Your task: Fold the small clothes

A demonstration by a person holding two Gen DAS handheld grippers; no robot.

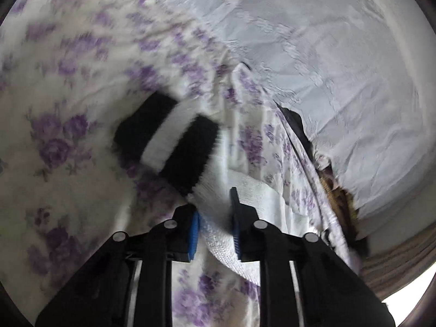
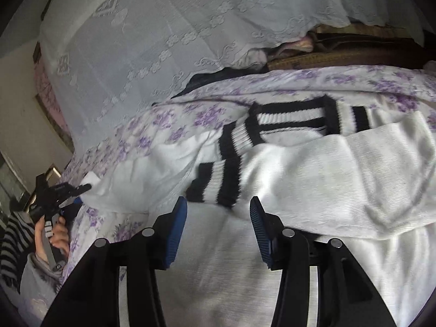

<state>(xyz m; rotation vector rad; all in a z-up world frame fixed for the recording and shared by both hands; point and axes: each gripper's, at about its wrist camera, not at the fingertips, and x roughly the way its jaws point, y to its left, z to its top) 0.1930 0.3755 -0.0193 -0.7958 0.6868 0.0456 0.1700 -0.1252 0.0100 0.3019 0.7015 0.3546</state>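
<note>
White knit sweater [image 2: 313, 179] with black-striped trim lies spread on a purple-flowered sheet [image 2: 169, 125], filling the right wrist view from 3 o'clock to 6 o'clock, a white lace cover [image 2: 163, 41] beyond it at 12 o'clock. Left gripper [image 1: 215, 229], held by a hand [image 2: 51, 237] at 9 o'clock, is clenched on a white fold of the sweater, the striped cuff [image 1: 166, 139] lying just past its blue pads [image 1: 194, 234]. Right gripper [image 2: 218, 229] is released, its jaws apart above the white knit with no cloth pinched between them.
</note>
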